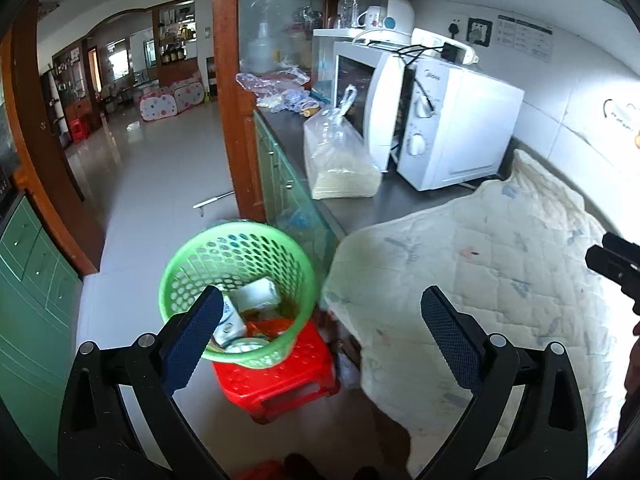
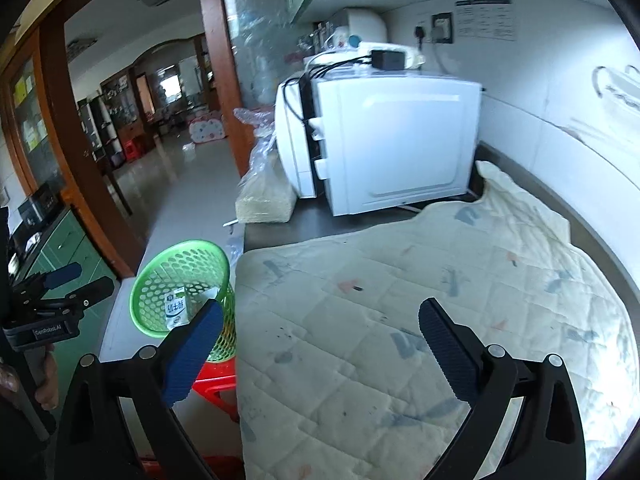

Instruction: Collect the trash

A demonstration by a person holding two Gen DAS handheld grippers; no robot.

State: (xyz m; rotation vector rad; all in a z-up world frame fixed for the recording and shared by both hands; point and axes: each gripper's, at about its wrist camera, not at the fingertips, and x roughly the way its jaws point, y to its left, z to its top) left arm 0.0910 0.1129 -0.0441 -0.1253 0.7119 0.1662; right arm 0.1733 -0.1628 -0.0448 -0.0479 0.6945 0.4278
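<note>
Both the left gripper (image 1: 322, 314) and right gripper (image 2: 320, 326) show jaws wide and empty, while the trash, cartons included, lies in the green basket (image 1: 192, 256) on a red stool (image 1: 280, 380) left of the quilt-covered bench (image 1: 360, 208).

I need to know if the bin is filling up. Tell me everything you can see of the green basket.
The green basket is round, of bright plastic, its wall pierced all over with round holes under a solid rim. It stands upright on a red stool on the floor, close beside the counter's edge and the hanging quilt. Inside lie a milk carton, white packaging and something orange, below the rim. No gripper touches it.
</note>
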